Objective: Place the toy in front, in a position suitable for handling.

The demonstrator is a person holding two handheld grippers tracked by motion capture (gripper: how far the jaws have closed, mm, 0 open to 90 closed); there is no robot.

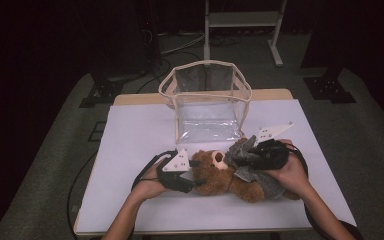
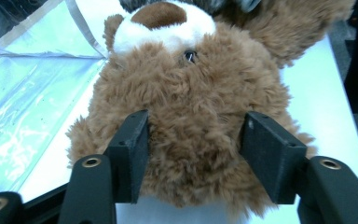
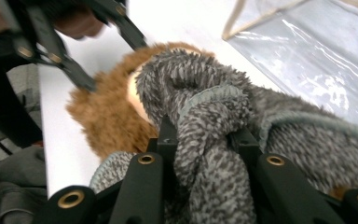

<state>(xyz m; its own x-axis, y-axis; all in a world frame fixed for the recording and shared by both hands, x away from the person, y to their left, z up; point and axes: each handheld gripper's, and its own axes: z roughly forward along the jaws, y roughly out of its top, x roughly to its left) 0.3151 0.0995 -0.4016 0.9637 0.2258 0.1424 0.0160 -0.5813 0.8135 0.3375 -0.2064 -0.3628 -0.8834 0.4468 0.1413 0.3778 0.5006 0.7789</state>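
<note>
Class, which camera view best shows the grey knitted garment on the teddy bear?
The right gripper view: the grey knitted garment sits close up, its bunched fabric pinched between the right tool jaws. The high view shows it small on the teddy bear. The left gripper view shows a dark sliver at the top edge.

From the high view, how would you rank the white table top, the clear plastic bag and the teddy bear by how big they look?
1. White table top, by far the largest.
2. Clear plastic bag.
3. Teddy bear, though it looks close to the bag, and the grey garment covers part of it.
</note>
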